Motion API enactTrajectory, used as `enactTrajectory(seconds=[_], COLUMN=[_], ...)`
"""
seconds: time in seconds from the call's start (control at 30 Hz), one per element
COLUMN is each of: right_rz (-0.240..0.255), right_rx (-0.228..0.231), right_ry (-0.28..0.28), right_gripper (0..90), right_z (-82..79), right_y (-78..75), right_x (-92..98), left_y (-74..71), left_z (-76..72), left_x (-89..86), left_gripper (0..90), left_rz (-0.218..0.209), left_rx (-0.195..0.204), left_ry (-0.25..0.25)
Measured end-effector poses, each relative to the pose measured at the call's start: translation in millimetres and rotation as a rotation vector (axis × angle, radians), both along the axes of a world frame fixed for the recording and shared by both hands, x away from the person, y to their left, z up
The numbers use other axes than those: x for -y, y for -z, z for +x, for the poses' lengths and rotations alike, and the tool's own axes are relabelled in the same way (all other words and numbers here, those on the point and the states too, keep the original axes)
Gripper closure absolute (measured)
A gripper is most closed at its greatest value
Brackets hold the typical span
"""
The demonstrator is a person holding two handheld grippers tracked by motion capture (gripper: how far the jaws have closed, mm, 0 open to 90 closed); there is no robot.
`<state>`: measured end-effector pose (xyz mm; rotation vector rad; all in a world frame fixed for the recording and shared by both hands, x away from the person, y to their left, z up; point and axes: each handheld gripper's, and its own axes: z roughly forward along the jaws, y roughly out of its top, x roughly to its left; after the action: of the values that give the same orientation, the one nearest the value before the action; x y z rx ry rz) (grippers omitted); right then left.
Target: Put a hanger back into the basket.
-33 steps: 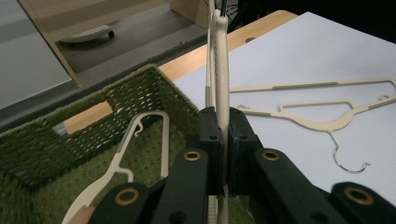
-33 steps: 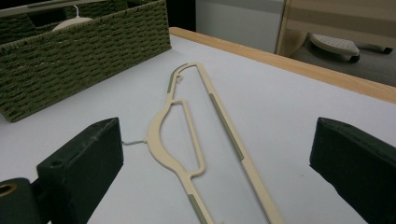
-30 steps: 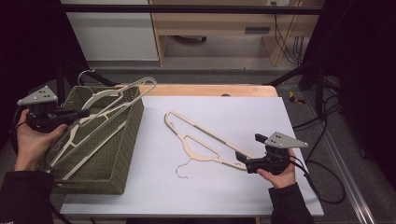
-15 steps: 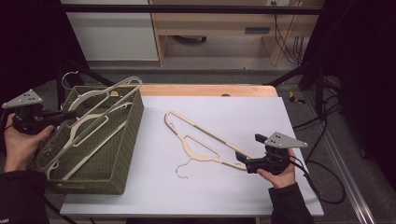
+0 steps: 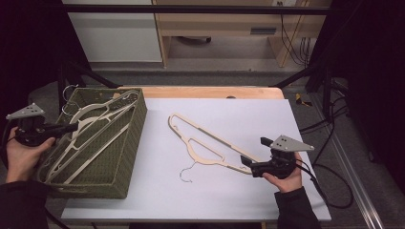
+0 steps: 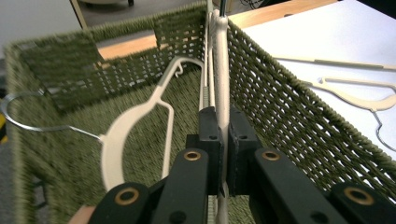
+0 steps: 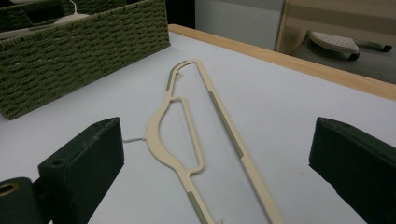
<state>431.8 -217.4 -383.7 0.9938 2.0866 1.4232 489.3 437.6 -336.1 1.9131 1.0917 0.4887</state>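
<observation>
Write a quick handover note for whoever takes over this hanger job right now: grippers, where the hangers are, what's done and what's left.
Left gripper: shut on a cream hanger, holding it inside the green woven basket.
Right gripper: open, at the near end of the hanger on the table, not gripping it.
Done: one other hanger already lies in the basket.
Left: release the held hanger, then probably pick up the one on the white table and add it.

Overhead light brightens the pale grey table top (image 5: 229,114), while the frame's left and right edges sink into black. The woven olive-green basket (image 6: 289,107) blurs at the left gripper view's upper left. Shadows stay soft; no glare.
</observation>
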Motion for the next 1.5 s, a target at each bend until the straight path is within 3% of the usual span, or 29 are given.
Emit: enactTrajectory(seconds=[0.23,0.4,0.5,0.57,1.07,1.17,1.33,1.37,1.4,1.47,1.5], right_rz=[-0.001,0.001,0.001,0.004,0.003,0.001,0.000,-0.001,-0.004,-0.003,-0.001], right_rx=[-0.004,-0.006,-0.002,-0.003,-0.007,-0.008,-0.008,-0.010,-0.007,-0.008,-0.009], right_ry=[-0.003,-0.003,-0.003,-0.001,-0.006,-0.006,-0.008,-0.008,-0.011,-0.011,-0.009], right_gripper=[3.8,4.0,4.1,4.2,4.7,4.6,4.7,4.7,4.7,4.7,4.7], right_z=[-0.1,-0.3,-0.3,-0.6,0.3,0.4,0.7,0.7,1.0,1.4,1.4], right_y=[0.2,0.3,0.0,-0.4,0.7,1.0,1.4,1.5,1.7,2.0,2.2], right_x=[-0.4,-0.9,-0.5,-0.2,-1.6,-1.8,-2.4,-2.6,-2.5,-2.8,-3.2], left_y=[17.8,28.4,33.8,35.8,51.6,54.3,57.4,57.5,56.8,54.2,52.2], left_z=[-1.1,4.7,7.2,7.9,21.7,23.4,23.0,22.5,21.7,19.1,17.7], left_x=[8.2,11.8,10.3,7.9,-1.8,-1.8,-6.3,-6.0,-7.2,-7.1,-7.5], left_gripper=[86.2,85.8,85.1,84.9,80.7,72.5,62.7,59.7,55.7,53.2,51.7], left_rz=[-0.017,-0.016,-0.057,-0.062,0.068,0.136,0.139,0.130,0.144,0.109,0.113], left_rx=[-0.035,-0.100,-0.132,-0.150,-0.203,-0.229,-0.246,-0.232,-0.229,-0.211,-0.199], left_ry=[-0.017,-0.019,-0.017,-0.035,-0.287,-0.311,-0.356,-0.382,-0.375,-0.377,-0.367])
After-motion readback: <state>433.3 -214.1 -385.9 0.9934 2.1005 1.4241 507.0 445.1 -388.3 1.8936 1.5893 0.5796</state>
